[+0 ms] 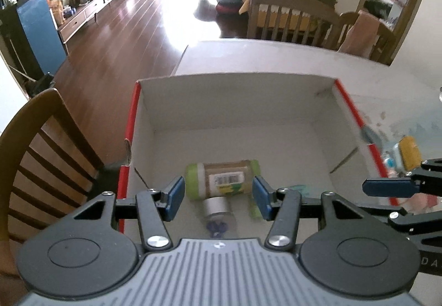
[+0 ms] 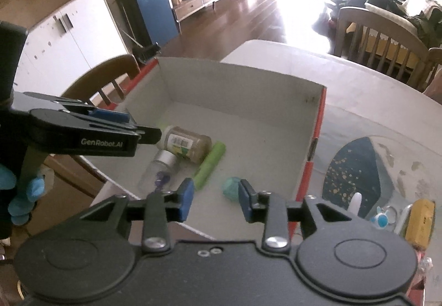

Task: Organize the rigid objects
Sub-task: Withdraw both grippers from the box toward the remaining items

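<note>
A white cardboard box with red edges (image 1: 138, 101) (image 2: 317, 123) sits on the table. Inside lie a green-capped jar of brown powder (image 1: 223, 179) (image 2: 187, 144), a small clear bottle with a silver cap (image 1: 218, 209) (image 2: 163, 165), a green tube (image 2: 210, 165) and a teal lump (image 2: 232, 188). My left gripper (image 1: 218, 198) is open and empty above the jar; it also shows at the left in the right wrist view (image 2: 149, 134). My right gripper (image 2: 212, 199) is open and empty over the box's near side, beside the teal lump.
On the table right of the box lie a yellow block (image 2: 420, 220) (image 1: 411, 152), a small blue-and-white trinket (image 2: 382, 219), a white stick (image 2: 355, 202) and a dark blue patterned patch (image 2: 356, 170). Wooden chairs stand at the left (image 1: 41, 157) and at the far side (image 2: 378, 29).
</note>
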### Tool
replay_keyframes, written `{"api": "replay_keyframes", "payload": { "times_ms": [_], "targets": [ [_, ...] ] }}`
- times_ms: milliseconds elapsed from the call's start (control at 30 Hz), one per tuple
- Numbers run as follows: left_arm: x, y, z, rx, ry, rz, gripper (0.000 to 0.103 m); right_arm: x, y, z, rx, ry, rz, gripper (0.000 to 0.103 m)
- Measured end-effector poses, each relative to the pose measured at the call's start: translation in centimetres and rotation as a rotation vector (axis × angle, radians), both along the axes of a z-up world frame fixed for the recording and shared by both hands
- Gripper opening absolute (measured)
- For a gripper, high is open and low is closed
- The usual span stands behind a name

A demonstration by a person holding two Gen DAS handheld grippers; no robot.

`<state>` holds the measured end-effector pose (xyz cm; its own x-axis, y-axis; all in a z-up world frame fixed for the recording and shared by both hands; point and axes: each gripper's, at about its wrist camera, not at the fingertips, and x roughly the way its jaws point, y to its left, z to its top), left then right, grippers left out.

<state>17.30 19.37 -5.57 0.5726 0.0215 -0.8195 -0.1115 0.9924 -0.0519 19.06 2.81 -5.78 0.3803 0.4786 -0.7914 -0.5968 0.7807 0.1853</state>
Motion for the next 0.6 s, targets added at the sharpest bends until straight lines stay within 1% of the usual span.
{"api": "replay_keyframes", "payload": {
  "times_ms": [233, 300, 333, 367, 400, 467, 600],
  "targets": [
    [-1.8, -1.9, 2.1, -0.03, -0.057, -0.024, 0.053, -2.1, -2.9, 2.2, 0.062, -0.036, -0.001, 0.047],
    [-2.2, -2.6, 2.7, -0.03, -0.076, -0.033, 0.058, -2.8, -4.0, 2.7, 0.078, -0.049, -0.011, 0.049],
    [-2.6, -3.1, 3.0, -0.028, -0.085, -0.039, 0.066, -3.0, -4.6, 2.9, 0.085, -0.054, -0.018, 0.052],
    [-2.8, -3.5, 3.3, -0.03, -0.096, -0.044, 0.067, -3.2, -5.1, 3.1, 0.094, -0.058, -0.026, 0.054],
    [-3.0, -4.0, 3.6, -0.034, -0.105, -0.054, 0.067, -3.4, -5.9, 3.3, 0.104, -0.062, -0.036, 0.056],
    [-3.1, -4.8, 4.0, -0.038, -0.114, -0.07, 0.067, -3.7, -7.0, 3.5, 0.116, -0.068, -0.056, 0.065],
    [-3.5, -6.5, 4.5, -0.046, -0.118, -0.101, 0.068, -4.4, -9.5, 3.6, 0.123, -0.091, -0.091, 0.073]
  ]
}}
